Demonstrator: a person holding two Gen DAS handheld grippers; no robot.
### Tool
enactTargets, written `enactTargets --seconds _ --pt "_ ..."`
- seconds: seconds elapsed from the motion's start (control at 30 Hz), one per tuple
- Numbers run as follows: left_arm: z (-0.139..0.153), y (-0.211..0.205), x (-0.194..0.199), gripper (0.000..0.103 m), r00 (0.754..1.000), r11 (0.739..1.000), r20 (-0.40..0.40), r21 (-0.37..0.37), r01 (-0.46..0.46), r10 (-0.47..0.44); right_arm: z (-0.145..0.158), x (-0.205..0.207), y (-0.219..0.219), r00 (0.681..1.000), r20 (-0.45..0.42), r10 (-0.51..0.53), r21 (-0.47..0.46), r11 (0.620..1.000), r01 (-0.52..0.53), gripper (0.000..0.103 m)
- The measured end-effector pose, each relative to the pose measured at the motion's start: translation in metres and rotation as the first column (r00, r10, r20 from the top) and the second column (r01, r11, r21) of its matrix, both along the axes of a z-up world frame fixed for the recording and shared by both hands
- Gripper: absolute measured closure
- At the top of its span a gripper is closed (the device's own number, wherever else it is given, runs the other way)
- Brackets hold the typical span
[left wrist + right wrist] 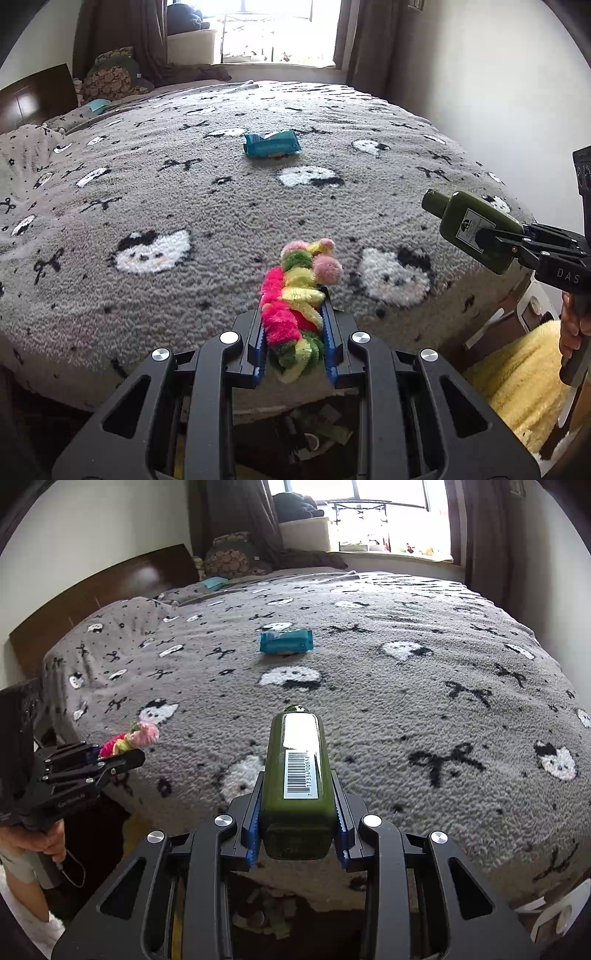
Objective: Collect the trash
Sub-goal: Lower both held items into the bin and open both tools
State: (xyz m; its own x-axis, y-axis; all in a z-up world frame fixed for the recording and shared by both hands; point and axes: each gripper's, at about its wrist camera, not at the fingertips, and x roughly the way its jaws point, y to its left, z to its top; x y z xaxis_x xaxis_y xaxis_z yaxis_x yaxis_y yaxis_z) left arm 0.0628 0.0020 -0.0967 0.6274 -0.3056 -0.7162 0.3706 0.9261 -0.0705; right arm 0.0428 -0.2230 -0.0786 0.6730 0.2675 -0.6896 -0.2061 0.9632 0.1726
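- The left tool (293,325) is closed most of the way on a fuzzy toy (295,295). The toy is pink, yellow and green, and it sits squeezed between the blue pads (258,343).
- The right tool (297,812) is closed most of the way on a dark green bottle (295,771). The bottle has a white sticker with black lines on it, and its cap end points away over the bed.
- Both tools are held up above the near edge of the bed (184,206), side by side but apart.
- A hand (570,332) holds the handle of the right tool.
- The bed has a gray fuzzy blanket (406,701) with white cat faces and black bows.
- Farther away, near the middle of the bed, lies a blue packet (272,144). Nothing is touching it.
- At the far end there is a bright window (388,513) with dark curtains (364,37).
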Motion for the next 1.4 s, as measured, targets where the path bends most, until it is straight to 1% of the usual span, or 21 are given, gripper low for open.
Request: enactTargets --seconds 0.1,0.2,0.37,0.5,0.63,0.8,0.97,1.1,1.17,1.23,1.4 --pt "-0.009 0.002 -0.022 0.080 1.000 1.000 -0.014 -0.004 0.003 -0.003 -0.008 -0.017 0.007 1.000 -0.020 0.016 0.017 1.000 -0.015 0.071" --pt "-0.022 0.004 -0.039 0.080 0.999 1.000 -0.046 -0.009 0.007 -0.007 -0.019 -0.032 0.017 0.998 -0.051 0.041 0.034 0.999 -0.039 0.071" --pt "-0.055 0.011 -0.058 0.080 0.992 1.000 -0.129 -0.028 -0.008 0.004 -0.046 -0.052 0.034 0.989 -0.128 0.078 0.069 0.995 -0.069 0.071" --pt "-0.084 0.017 -0.068 0.080 0.980 1.000 -0.199 -0.014 -0.021 0.017 -0.071 -0.065 0.048 0.973 -0.203 0.112 0.085 0.992 -0.096 0.071" --pt "-0.114 0.021 -0.073 0.080 0.962 0.999 -0.271 0.013 -0.039 0.041 -0.107 -0.071 0.063 0.938 -0.316 0.141 0.114 0.987 -0.110 0.071" --pt "-0.148 0.018 -0.078 0.080 0.940 0.998 -0.338 0.058 -0.033 0.051 -0.149 -0.067 0.077 0.887 -0.445 0.121 0.092 0.992 -0.089 0.071" --pt "-0.177 0.016 -0.076 0.080 0.914 0.996 -0.401 0.088 -0.020 0.054 -0.179 -0.060 0.084 0.843 -0.528 0.105 0.088 0.994 -0.068 0.071" --pt "-0.199 0.015 -0.072 0.080 0.889 0.994 -0.455 0.106 -0.011 0.058 -0.194 -0.055 0.089 0.818 -0.570 0.076 0.057 0.997 -0.053 0.071" --pt "-0.207 0.013 -0.068 0.080 0.874 0.994 -0.482 0.111 -0.004 0.057 -0.198 -0.054 0.091 0.813 -0.578 0.069 0.041 0.998 -0.056 0.071" --pt "-0.214 0.012 -0.066 0.080 0.863 0.993 -0.502 0.114 0.005 0.054 -0.199 -0.052 0.094 0.814 -0.577 0.063 0.025 0.998 -0.059 0.071" --pt "-0.221 0.008 -0.064 0.079 0.852 0.993 -0.521 0.117 0.018 0.046 -0.204 -0.047 0.096 0.812 -0.580 0.060 0.009 0.998 -0.067 0.071"
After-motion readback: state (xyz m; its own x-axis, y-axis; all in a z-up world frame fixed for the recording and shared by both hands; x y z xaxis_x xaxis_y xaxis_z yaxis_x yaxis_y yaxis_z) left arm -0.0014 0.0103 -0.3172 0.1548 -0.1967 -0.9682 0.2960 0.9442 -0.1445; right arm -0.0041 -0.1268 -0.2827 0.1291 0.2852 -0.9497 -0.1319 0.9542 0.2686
